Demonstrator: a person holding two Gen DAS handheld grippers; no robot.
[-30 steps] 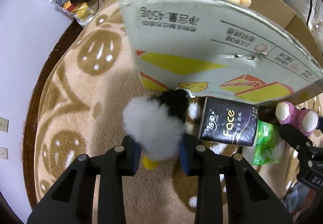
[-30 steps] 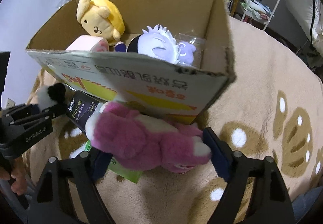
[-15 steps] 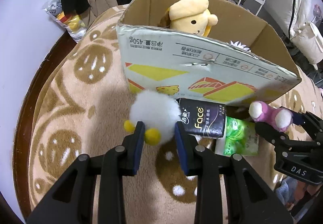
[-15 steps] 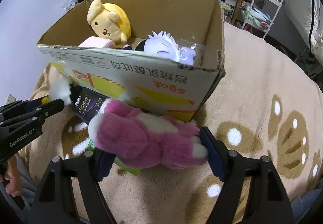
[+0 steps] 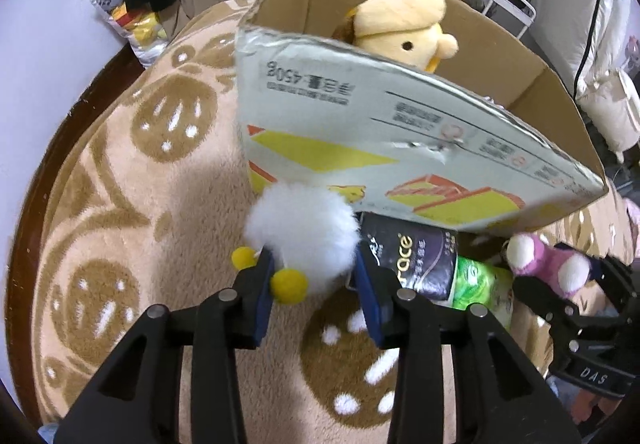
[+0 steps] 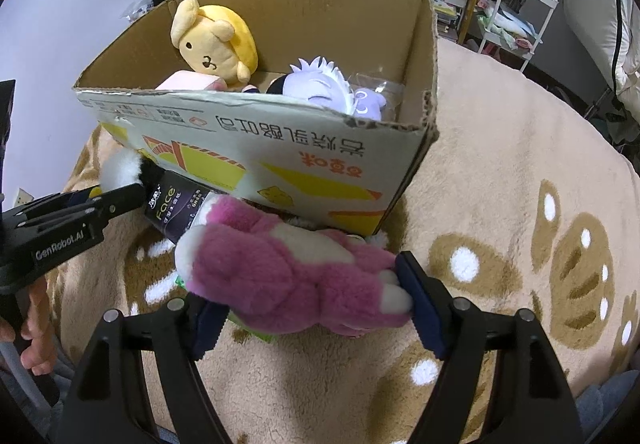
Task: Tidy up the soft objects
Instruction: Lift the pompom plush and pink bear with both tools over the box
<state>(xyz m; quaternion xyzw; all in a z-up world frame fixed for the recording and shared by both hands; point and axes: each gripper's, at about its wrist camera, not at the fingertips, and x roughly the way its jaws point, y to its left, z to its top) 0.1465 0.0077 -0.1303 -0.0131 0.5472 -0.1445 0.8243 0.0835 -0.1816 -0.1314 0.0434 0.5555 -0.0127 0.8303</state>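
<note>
My left gripper [image 5: 314, 284] is shut on a white fluffy plush with yellow feet [image 5: 302, 232], held in front of the cardboard box [image 5: 360, 116]. My right gripper [image 6: 312, 308] is shut on a pink plush bear [image 6: 288, 276], held just in front of the box [image 6: 280, 156]. The box holds a yellow dog plush [image 6: 214, 40], a white-haired doll [image 6: 320, 82] and a pink item [image 6: 188, 82]. The pink bear [image 5: 548, 264] and right gripper [image 5: 572, 308] show at the right of the left wrist view; the left gripper [image 6: 116, 196] shows at the left of the right wrist view.
A black tissue pack [image 5: 412, 260] and a green pack [image 5: 480, 284] lie on the beige patterned rug [image 6: 520, 204] against the box front. A plastic bag [image 5: 132, 20] sits at the wall. A white cart [image 6: 516, 4] and shelves stand behind.
Both grippers rose a little with their plush toys. The left gripper moved closer to the box front, and the white plush now sits higher against it.
</note>
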